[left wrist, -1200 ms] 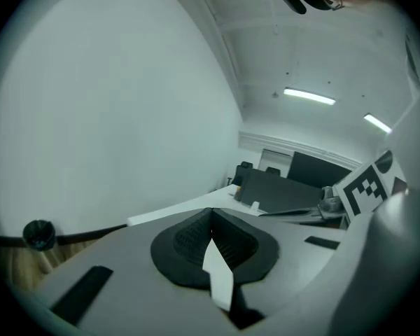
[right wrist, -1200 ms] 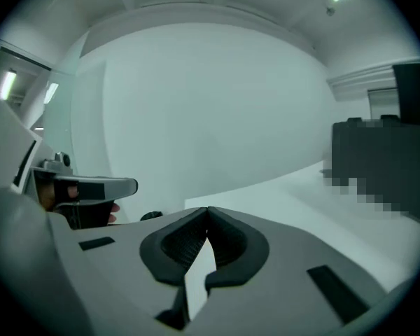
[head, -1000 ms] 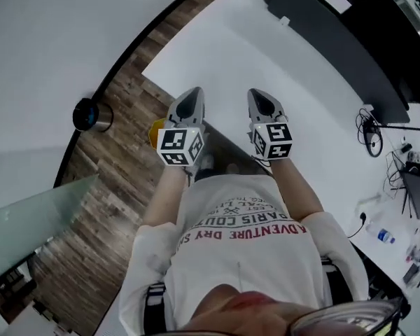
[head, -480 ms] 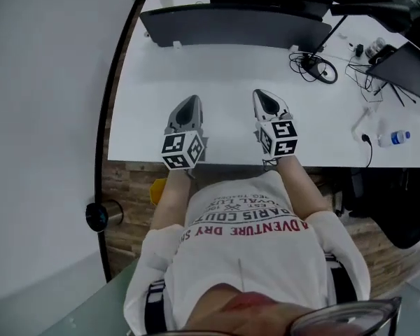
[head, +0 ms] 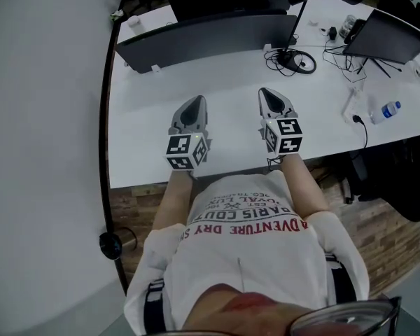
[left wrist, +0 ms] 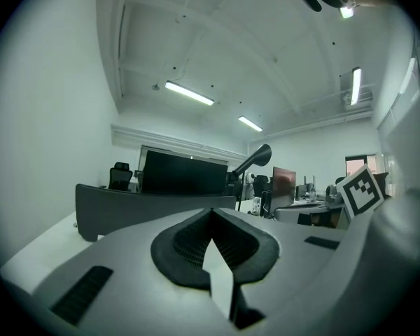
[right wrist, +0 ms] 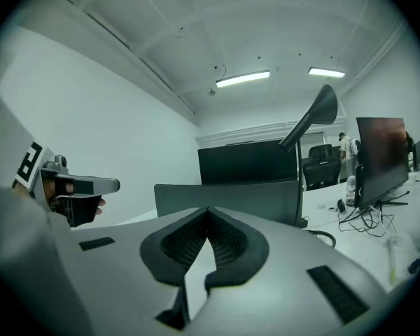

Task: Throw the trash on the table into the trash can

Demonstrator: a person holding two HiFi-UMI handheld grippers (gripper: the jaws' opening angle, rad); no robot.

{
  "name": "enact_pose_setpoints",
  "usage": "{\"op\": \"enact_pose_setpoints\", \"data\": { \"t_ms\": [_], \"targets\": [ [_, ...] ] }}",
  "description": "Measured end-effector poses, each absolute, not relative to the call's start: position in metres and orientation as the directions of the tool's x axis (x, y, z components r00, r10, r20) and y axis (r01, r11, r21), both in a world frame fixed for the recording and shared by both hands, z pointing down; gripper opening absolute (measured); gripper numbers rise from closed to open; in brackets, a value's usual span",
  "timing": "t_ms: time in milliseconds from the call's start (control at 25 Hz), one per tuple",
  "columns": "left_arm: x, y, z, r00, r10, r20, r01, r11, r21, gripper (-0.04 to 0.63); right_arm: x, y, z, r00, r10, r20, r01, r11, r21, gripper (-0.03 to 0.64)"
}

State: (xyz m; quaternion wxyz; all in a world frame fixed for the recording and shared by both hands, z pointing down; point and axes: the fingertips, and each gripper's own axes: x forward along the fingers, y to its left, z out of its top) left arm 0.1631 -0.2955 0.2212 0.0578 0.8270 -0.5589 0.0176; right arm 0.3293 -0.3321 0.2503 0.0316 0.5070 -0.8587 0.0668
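Note:
In the head view my left gripper (head: 194,103) and my right gripper (head: 269,94) are held side by side over the near edge of the white table (head: 147,124). Both are shut with nothing between the jaws. In the left gripper view the left gripper (left wrist: 211,213) has its dark pads meeting at the tip, and the right gripper (right wrist: 208,212) looks the same in its own view. A dark round trash can (head: 115,244) stands on the wooden floor at my lower left, beside the wall. No trash shows on the table near the grippers.
A long dark monitor back (head: 210,37) stands across the table, with a lamp arm behind it. Coiled cables (head: 292,61), a water bottle (head: 386,110) and a laptop (head: 385,37) lie at the right. A white wall runs along the left.
The view has swung round from the floor and table corner to face the table squarely. The trash can has slid from upper left to lower left. Both grippers stay shut, side by side.

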Motion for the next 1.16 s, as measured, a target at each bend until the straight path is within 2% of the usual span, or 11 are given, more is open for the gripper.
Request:
{"op": "enact_pose_setpoints", "data": {
  "t_ms": [440, 760, 1160],
  "targets": [
    [0.144, -0.303, 0.221, 0.345, -0.934, 0.096, -0.938, -0.339, 0.080, 0.023, 0.308, -0.341, 0.246, -0.507, -0.852, 0.129, -0.862, 0.502, -0.069, 0.026],
    [0.149, -0.307, 0.209, 0.366, -0.927, 0.083, -0.931, -0.364, 0.042, 0.023, 0.303, -0.345, 0.246, -0.512, -0.850, 0.123, -0.859, 0.506, -0.076, 0.026],
    [0.148, -0.310, 0.216, 0.375, -0.921, 0.101, -0.926, -0.370, 0.070, 0.023, 0.302, -0.349, 0.252, -0.511, -0.850, 0.129, -0.860, 0.504, -0.082, 0.026]
  ]
}}
